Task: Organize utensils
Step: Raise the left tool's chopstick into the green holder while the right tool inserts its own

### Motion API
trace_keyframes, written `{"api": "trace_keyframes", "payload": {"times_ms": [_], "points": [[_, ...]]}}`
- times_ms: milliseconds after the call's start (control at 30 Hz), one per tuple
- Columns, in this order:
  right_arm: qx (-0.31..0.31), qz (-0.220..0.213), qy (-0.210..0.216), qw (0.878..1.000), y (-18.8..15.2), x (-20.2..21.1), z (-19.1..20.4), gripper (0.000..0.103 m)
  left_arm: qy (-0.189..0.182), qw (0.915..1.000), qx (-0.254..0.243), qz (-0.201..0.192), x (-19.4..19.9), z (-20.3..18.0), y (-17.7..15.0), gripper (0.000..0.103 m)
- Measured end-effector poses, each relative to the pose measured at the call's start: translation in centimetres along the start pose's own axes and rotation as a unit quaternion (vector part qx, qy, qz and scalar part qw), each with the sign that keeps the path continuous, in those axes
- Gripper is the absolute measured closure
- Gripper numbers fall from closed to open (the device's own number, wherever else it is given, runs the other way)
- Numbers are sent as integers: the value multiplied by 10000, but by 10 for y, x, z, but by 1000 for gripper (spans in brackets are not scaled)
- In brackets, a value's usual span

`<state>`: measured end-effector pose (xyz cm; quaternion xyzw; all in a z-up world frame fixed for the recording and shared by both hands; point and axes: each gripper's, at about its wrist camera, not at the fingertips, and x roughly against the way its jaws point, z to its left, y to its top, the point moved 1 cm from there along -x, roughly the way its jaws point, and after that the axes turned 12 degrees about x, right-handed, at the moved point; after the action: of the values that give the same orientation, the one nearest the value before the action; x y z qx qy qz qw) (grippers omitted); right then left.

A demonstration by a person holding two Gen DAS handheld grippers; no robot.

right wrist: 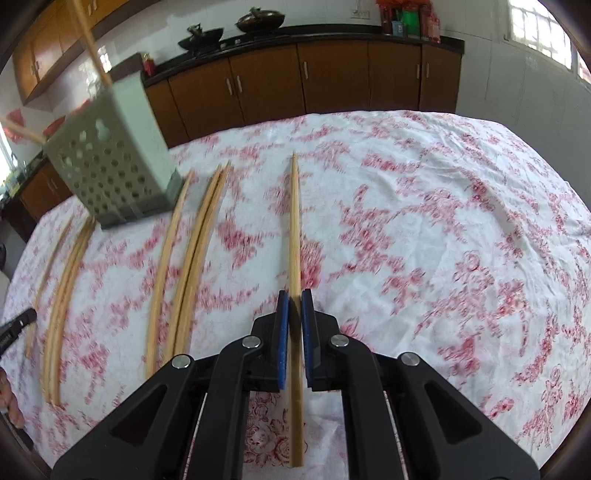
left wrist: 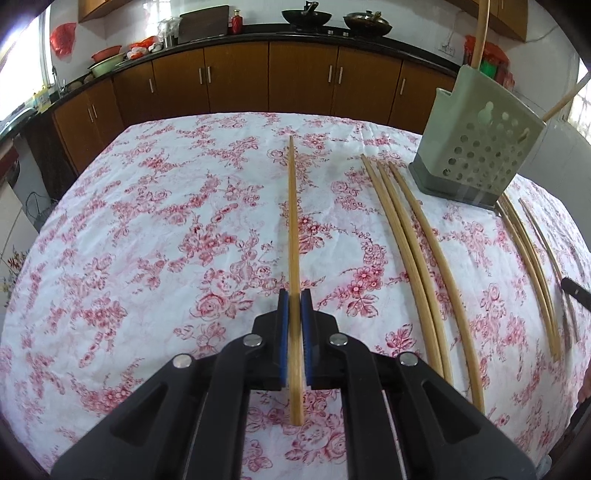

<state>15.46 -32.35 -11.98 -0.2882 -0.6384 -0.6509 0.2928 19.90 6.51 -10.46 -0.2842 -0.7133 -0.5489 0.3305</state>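
My left gripper [left wrist: 294, 301] is shut on a wooden chopstick [left wrist: 293, 229] that points forward over the floral tablecloth. My right gripper [right wrist: 294, 301] is shut on another wooden chopstick [right wrist: 294, 225], also pointing forward. A pale green perforated utensil holder [left wrist: 476, 147] stands at the back right in the left wrist view and at the back left in the right wrist view [right wrist: 110, 162], with two chopsticks [left wrist: 480, 33] sticking out of it. Several loose chopsticks [left wrist: 417, 251] lie on the cloth in front of the holder; they also show in the right wrist view [right wrist: 184, 266].
The table carries a white cloth with red flowers [left wrist: 166, 229]. Brown kitchen cabinets [left wrist: 303, 74] with a dark counter, woks and bowls run behind it. The right gripper's tip shows at the far right edge [left wrist: 576, 291], the left one's at the left edge [right wrist: 16, 325].
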Motion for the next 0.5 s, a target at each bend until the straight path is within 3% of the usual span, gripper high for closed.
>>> {"api": "trace_keyframes", "payload": {"times_ms": [333,500], "points": [[-50,-1263,-43,9920,46,79,-3,95,-602,9900,209,-1262,93,-8,59,95],[32,-1530,10,9882,63,93,1,95,-678,9856,171,-1541,115,-17,80,95]]}}
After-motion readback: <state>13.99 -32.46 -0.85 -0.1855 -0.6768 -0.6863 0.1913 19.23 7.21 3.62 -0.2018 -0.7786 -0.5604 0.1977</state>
